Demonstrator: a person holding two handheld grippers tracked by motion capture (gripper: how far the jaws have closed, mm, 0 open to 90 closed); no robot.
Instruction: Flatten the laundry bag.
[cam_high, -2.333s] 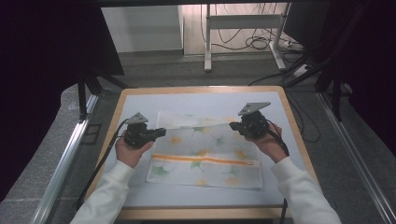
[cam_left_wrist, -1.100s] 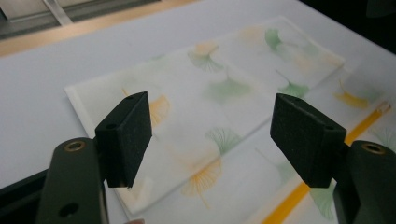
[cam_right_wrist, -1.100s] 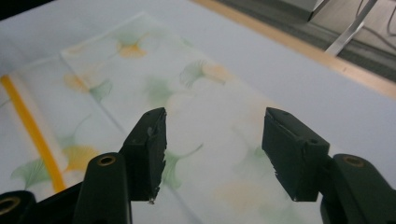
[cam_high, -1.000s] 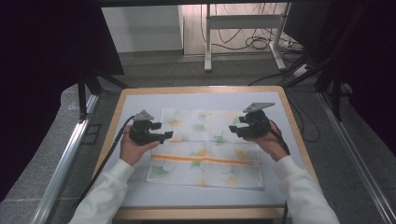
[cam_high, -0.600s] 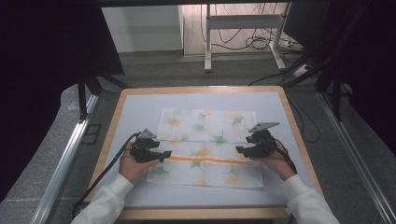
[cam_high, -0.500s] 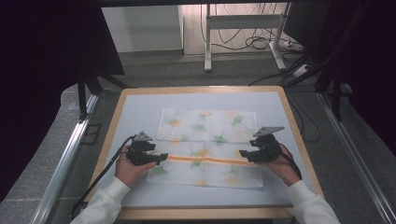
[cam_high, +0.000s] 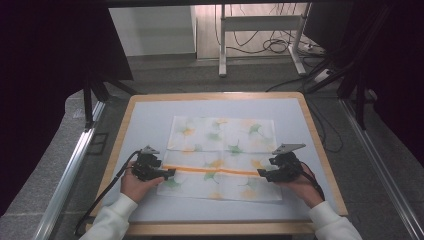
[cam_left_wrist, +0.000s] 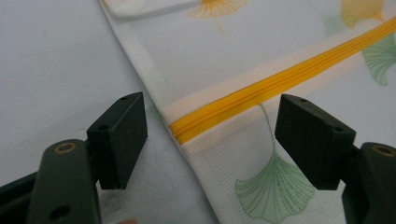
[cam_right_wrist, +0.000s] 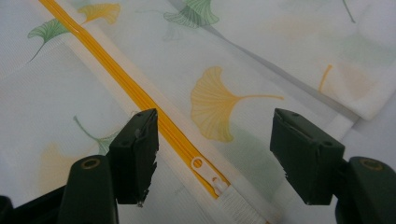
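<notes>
Pale blue tabletop (cam_high: 150, 120) with a wooden rim carries a white mesh laundry bag (cam_high: 222, 155) printed with green and yellow ginkgo leaves, lying flat at its centre toward the near edge. No legible writing. An orange zipper (cam_high: 215, 170) crosses the bag; its white pull (cam_right_wrist: 205, 170) lies at the right end. Left tool (cam_high: 169, 173) and right tool (cam_high: 261, 173) are released, jaws just opening, straddling the zipper ends.

White mesh bag (cam_high: 220, 157) with ginkgo-leaf print, orange zipper (cam_high: 216, 170) closed, lying flat, far edge folded over
</notes>
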